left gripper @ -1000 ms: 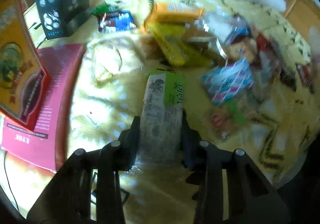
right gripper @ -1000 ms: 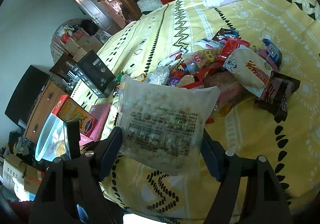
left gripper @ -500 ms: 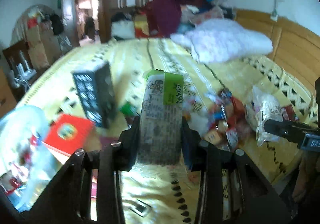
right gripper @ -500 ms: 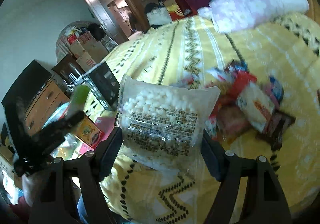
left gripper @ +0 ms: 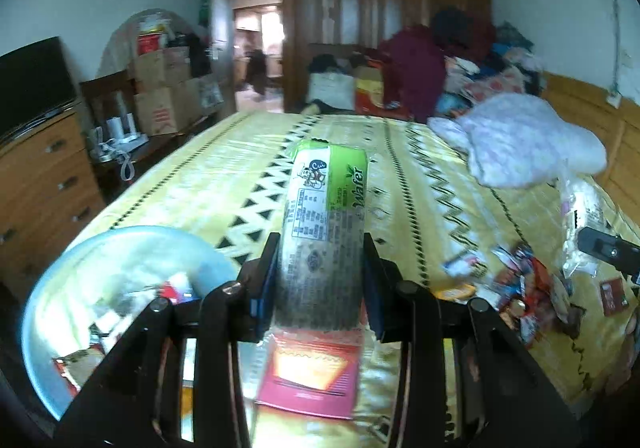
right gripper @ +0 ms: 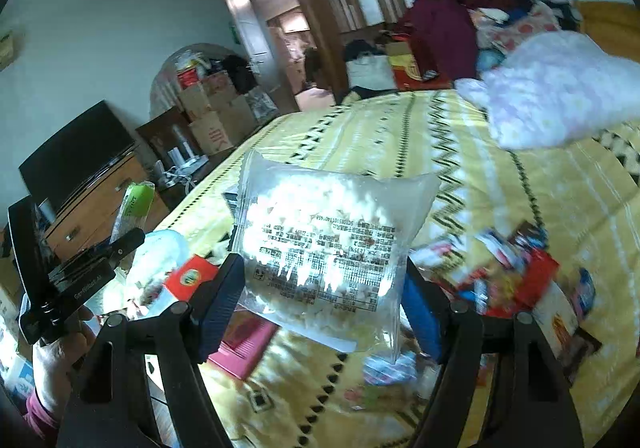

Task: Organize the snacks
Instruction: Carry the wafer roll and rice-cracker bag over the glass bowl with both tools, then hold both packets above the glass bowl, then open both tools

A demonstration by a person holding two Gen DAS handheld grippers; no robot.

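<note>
In the left wrist view a clear tub (left gripper: pixel 120 288) sits at the lower left with wrappers inside, beside the edge of the yellow bed (left gripper: pixel 224 183). The left gripper (left gripper: pixel 320 280) pinches a wafer pack (left gripper: pixel 324 224) between its two fingers (left gripper: pixel 266 280); the pack stands upright, its lower part clamped between the pads and its green top rising well above them. Below the pack a red box (left gripper: pixel 312 372) lies on the bedspread. Further right a snack pile (left gripper: pixel 516 288) is scattered on the bed, and a white pillow (left gripper: pixel 528 143) lies near the headboard. In the right wrist view, at far left, a hand (right gripper: pixel 56 360) holds the left gripper with the wafer pack's green end (right gripper: pixel 138 201) sticking up from it. In the middle the right gripper (right gripper: pixel 320 296) grips a clear bag (right gripper: pixel 324 256) of small white pieces; the bag is held by its two side edges, one finger (right gripper: pixel 218 300) pressing on each, with most of it standing above the pads and a corner hanging below. To the right the snack pile (right gripper: pixel 516 276) lies on the bed (right gripper: pixel 560 199), apart from both grippers.
</note>
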